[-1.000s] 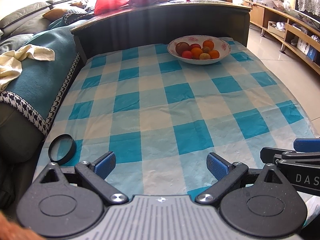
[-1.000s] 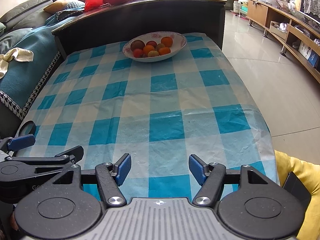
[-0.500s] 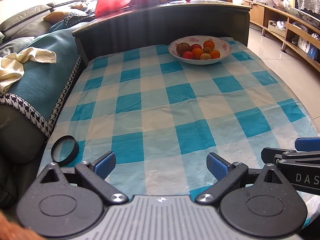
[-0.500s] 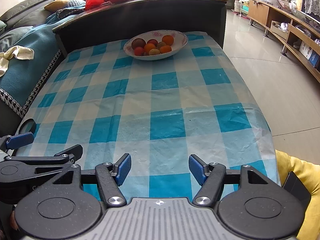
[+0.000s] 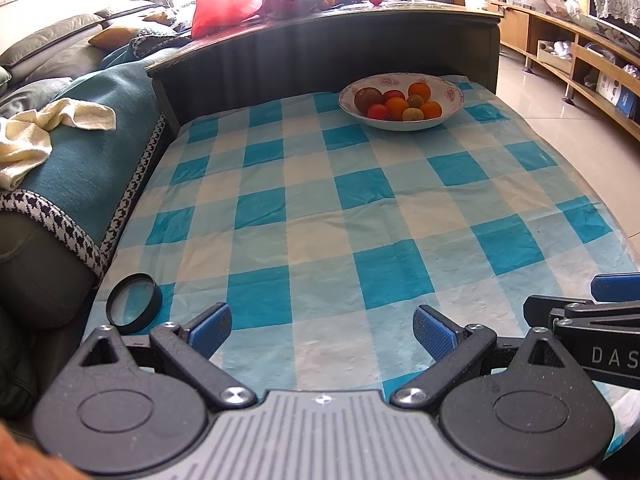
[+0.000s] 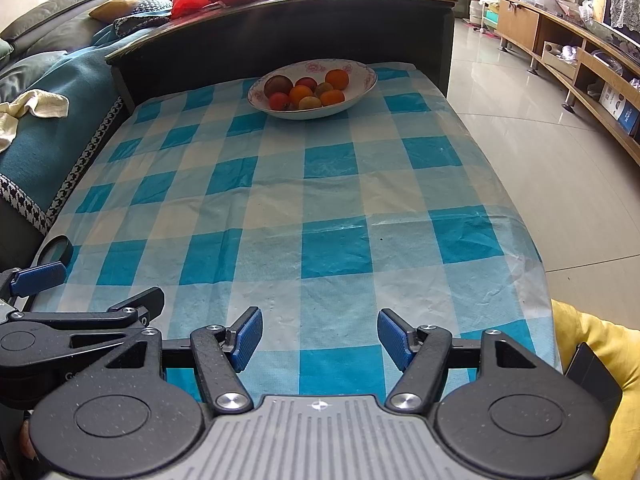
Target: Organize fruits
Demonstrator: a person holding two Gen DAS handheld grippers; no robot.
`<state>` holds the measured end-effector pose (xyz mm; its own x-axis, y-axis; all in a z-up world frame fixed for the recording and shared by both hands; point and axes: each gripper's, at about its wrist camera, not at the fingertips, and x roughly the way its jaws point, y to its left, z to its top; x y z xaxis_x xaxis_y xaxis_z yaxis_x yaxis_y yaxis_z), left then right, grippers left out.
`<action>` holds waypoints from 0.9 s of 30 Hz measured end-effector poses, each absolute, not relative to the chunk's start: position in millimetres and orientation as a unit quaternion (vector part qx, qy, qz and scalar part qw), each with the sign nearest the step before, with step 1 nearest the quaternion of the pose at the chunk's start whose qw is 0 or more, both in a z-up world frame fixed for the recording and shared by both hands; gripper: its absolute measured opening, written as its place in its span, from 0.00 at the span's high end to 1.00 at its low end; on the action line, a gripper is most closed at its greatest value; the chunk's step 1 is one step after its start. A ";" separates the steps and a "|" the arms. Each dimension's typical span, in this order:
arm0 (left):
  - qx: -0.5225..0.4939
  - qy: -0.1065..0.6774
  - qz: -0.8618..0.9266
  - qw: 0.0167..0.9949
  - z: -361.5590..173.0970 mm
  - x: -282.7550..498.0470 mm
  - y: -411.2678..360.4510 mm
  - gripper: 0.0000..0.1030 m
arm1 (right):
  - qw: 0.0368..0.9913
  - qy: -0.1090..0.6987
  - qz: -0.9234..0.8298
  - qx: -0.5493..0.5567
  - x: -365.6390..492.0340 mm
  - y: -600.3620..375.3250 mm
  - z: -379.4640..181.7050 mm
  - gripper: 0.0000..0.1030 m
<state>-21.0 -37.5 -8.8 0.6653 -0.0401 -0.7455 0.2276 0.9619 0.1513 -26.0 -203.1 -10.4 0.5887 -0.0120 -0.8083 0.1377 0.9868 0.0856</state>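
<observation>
Hovering low over the near edge of the table, the left gripper [image 5: 322, 330] and the right gripper [image 6: 320, 338] sit side by side, each with its 2 blue-padded jaws spread wide and nothing between them. The fruits [image 5: 398, 102] lie well apart from both, heaped in a bowl [image 5: 450, 92] at the far end of the table, ahead and to the right of the left gripper and ahead and slightly left of the right one.

The bowl is shallow, round and white with a pink floral pattern on its rim, and holds round orange, red, yellowish and dark brownish fruit touching one another. The tablecloth [image 5: 320, 208] is a thin, slightly wrinkled sheet in blue and white checks. A black ring holding a lens [image 5: 134, 306] rests at the near left corner, just beside the left gripper's left finger.

On the left, the cloth's edge meets a sofa draped in teal fabric [image 5: 86, 152] with a houndstooth border. Behind the bowl stands a dark ribbed panel [image 5: 340, 60]. On the right the cloth falls toward a tiled floor [image 6: 560, 168]. Between the grippers and the bowl is only checked cloth.
</observation>
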 end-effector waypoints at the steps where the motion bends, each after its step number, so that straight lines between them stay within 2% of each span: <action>1: 0.118 0.402 -0.074 0.905 -8.6 -21.3 -37.5 0.00 | 0.889 0.452 -0.042 0.069 -26.0 -203.1 -10.4 0.43; 27: 0.130 0.382 -0.075 0.912 -5.6 -25.2 -38.5 0.00 | 0.888 0.452 -0.043 0.069 -26.6 -201.7 -10.1 0.42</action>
<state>-25.2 -38.5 -5.6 0.6962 -0.0375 -0.7169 0.2367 0.9548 0.1799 -26.6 -201.7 -10.1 0.5883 -0.0131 -0.8085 0.1386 0.9867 0.0848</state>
